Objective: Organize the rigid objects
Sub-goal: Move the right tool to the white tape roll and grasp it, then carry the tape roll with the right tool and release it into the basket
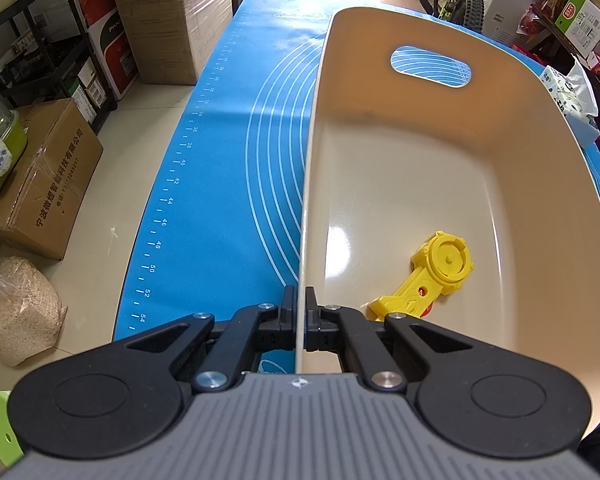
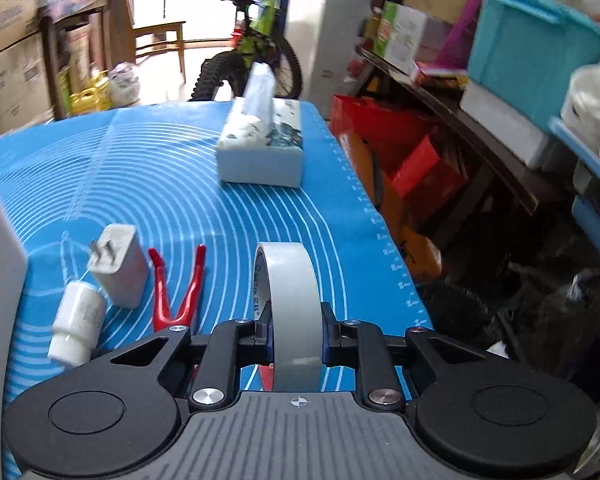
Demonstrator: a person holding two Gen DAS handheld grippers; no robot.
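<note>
The right gripper is clamped across the width of the tape roll, which stands on edge at lower centre of the right wrist view. The roll is light and rigid; the grip on its flat side faces is secure, whereas the smooth outer band would slip. It is pale grey with a printed inner core. Whether it has left the blue mat is unclear. The left gripper pinches the thin wall of the beige bin. A yellow toy lies in the bin, lower right.
</note>
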